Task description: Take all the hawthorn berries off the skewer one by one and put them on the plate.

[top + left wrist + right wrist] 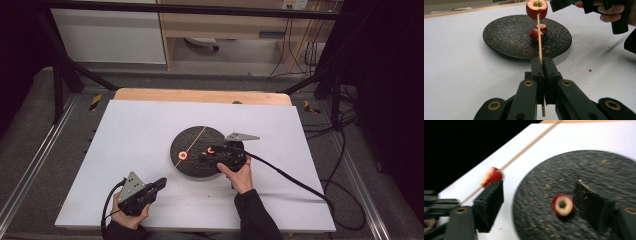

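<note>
Wooden skewer is clamped in the left gripper, one red fruit slice threaded on it. Right gripper stands wide, empty, over the black plate, a loose slice between its jaws.

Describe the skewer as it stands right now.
The skewer is a thin, pale wooden stick, straight and unbroken. The left hand-held gripper clamps its near end, shut on it. It slants over the black plate, and one red fruit slice with a pale hollowed core is threaded on it.
</note>
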Demonstrator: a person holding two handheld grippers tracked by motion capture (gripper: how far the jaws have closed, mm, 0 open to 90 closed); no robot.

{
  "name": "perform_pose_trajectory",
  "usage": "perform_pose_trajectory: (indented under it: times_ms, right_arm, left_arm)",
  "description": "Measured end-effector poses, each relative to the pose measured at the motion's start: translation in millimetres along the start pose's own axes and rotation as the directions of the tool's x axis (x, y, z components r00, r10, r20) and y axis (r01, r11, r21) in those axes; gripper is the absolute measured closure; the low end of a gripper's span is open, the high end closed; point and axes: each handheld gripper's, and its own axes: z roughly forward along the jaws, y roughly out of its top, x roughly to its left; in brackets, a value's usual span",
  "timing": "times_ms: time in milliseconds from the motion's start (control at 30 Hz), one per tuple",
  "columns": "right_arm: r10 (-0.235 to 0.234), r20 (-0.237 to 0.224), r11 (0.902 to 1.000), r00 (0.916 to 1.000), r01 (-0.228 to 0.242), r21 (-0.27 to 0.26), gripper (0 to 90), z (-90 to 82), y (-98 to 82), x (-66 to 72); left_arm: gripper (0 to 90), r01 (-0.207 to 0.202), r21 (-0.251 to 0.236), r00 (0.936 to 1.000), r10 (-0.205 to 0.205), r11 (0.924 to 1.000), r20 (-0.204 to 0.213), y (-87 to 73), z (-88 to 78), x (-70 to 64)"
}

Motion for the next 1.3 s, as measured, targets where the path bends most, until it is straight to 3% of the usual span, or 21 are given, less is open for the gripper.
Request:
perform_pose_trajectory:
  times_ms: [267,533,767,1033,1300]
  right_arm:
    - [0.037,-0.082,0.999,0.9959,-0.035,0.026,21.7,18.9,-0.2,17.0]
    - [0.097,-0.137,0.9947,0.9859,-0.09,0.05,43.5,36.5,-1.9,18.8]
    - [0.135,-0.203,0.9901,0.97,-0.124,0.067,64.3,37.1,-1.7,18.0]
    - [0.132,-0.162,0.9911,0.9778,-0.132,0.012,65.5,28.2,11.0,15.6]
    - [0.113,-0.077,0.9922,0.9906,-0.117,-0.044,65.8,15.1,33.8,2.9]
  left_arm:
    - [88.3,-0.007,0.002,1.0,0.007,1.0,0.004,-0.1,1.2,-2.2]
    - [88.3,-0.009,0.002,0.9999,0.009,1.0,0.013,-0.3,1.9,-3.7]
    - [88.3,-0.014,0.002,0.9997,0.014,0.9999,0.018,-0.3,2.3,-4.5]
    - [88.3,-0.013,-0.015,0.9998,0.013,0.9998,0.018,1.0,-0.6,-4.2]
    - [88.3,-0.012,-0.02,0.9998,0.012,0.9997,0.017,1.4,-2.0,-3.4]
